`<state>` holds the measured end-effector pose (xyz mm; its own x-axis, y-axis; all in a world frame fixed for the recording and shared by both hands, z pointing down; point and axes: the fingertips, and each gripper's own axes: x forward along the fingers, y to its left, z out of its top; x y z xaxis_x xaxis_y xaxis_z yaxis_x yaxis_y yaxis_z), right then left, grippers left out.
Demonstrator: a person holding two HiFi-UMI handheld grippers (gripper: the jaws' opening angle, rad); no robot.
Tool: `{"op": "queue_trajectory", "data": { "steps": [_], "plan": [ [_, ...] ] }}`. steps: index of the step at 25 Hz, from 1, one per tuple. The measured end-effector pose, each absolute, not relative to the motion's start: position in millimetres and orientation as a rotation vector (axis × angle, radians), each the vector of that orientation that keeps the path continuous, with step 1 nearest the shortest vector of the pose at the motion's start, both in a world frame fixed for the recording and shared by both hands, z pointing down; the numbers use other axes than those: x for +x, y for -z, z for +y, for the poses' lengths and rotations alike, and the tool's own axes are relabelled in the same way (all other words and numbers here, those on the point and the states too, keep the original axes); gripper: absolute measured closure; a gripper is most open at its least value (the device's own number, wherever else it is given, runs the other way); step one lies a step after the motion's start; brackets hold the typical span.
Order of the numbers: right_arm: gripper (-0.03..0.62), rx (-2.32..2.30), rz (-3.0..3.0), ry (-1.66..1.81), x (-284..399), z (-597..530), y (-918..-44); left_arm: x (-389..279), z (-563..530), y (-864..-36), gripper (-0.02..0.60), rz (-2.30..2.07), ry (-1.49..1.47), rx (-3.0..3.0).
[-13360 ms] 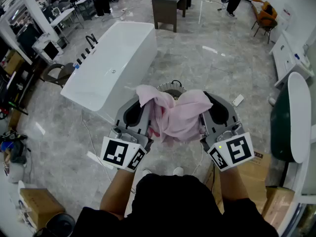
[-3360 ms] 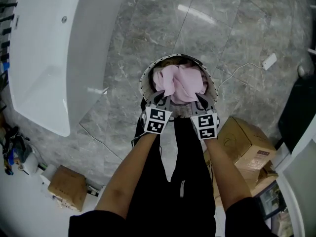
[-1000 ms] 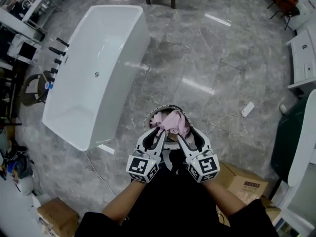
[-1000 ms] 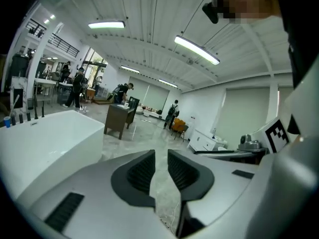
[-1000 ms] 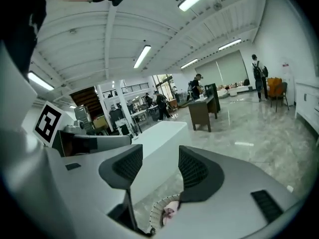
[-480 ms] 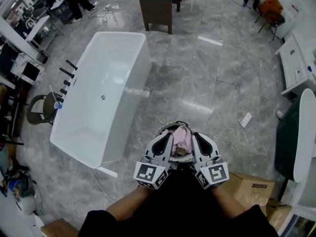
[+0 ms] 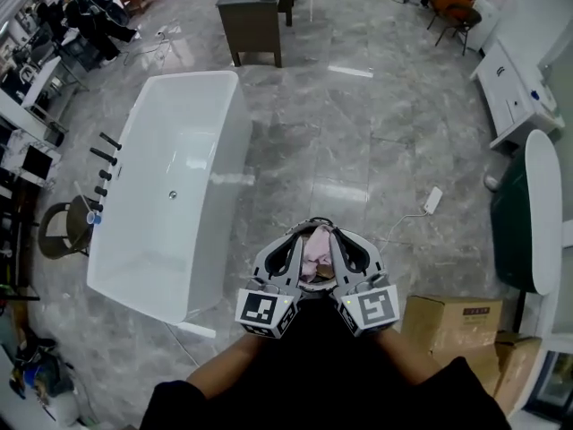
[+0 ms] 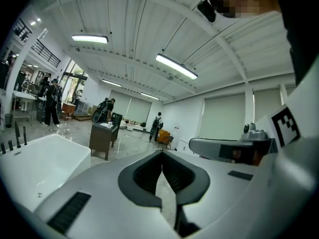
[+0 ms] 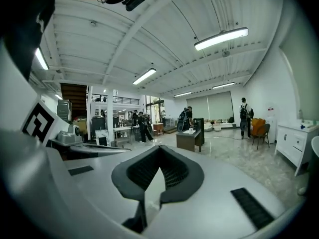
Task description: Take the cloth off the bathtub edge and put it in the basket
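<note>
The pink cloth (image 7: 316, 251) lies bunched in the round basket (image 7: 315, 223) on the floor, partly hidden behind my two grippers. The white bathtub (image 7: 170, 186) stands to the left, its edge bare. My left gripper (image 7: 300, 236) and right gripper (image 7: 335, 236) are held side by side above the basket, tips pointing forward. In the left gripper view the left gripper (image 8: 161, 156) is shut with nothing between its pads. The right gripper (image 9: 160, 151) is likewise shut and empty in its own view, which looks out across the room.
A dark desk (image 7: 255, 12) stands beyond the tub's far end. Cardboard boxes (image 7: 452, 325) sit at the right of my feet. A white power strip (image 7: 433, 199) with its cable lies on the grey marble floor. Chairs and people are at the room's edges.
Both grippers went from open to shut and rose away from the basket. The cloth stayed in the basket. The head view has swung slightly, showing more of the room.
</note>
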<state>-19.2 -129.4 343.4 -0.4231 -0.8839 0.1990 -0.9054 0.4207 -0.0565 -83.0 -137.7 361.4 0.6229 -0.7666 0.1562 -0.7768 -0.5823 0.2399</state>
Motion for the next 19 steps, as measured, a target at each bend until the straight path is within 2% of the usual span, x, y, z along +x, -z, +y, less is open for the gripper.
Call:
{"op": "queue_trajectory", "data": {
  "steps": [19],
  "plan": [
    [0.563, 1.601, -2.47, -0.186, -68.6, -122.3, -356.9, -123.4, -131.0, -369.5, 0.566, -1.197, -0.029, 2.601]
  ]
}}
